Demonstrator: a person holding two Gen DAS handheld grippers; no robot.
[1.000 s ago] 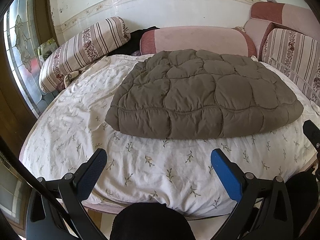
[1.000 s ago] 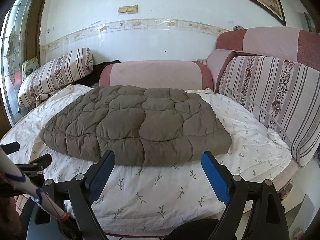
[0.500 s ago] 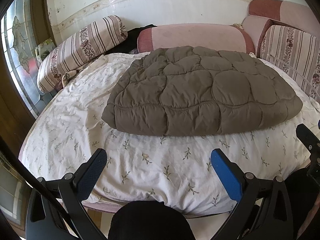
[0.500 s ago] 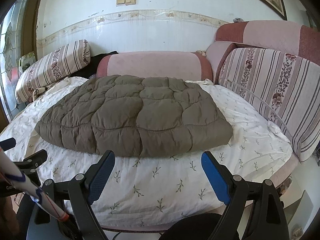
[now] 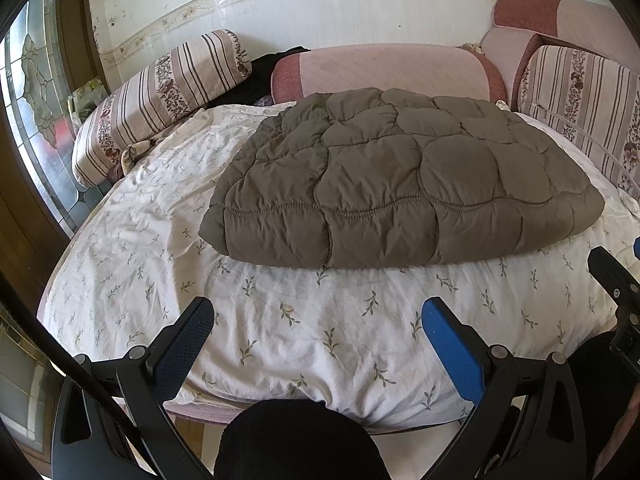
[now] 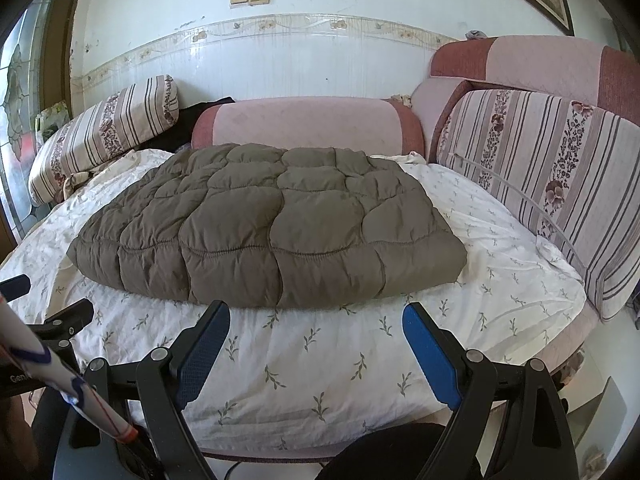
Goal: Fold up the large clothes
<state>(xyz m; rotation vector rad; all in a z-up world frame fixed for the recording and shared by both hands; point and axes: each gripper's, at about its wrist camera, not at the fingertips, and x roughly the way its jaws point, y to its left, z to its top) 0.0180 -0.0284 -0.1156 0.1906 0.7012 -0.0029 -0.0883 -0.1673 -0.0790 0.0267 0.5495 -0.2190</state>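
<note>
A brown quilted padded garment lies folded flat in a thick rectangle on the white leaf-print sheet; it also shows in the right wrist view. My left gripper is open and empty, hovering over the sheet short of the garment's near edge. My right gripper is open and empty, just short of the near edge. Part of the right gripper shows at the right edge of the left view.
A pink bolster lies behind the garment. Striped cushions stand at the left and right. A dark cloth lies at the back. The bed's front edge is below the grippers.
Both grippers have moved forward toward the bed, so the garment looks closer and larger. Both stay open. The garment has not moved.
</note>
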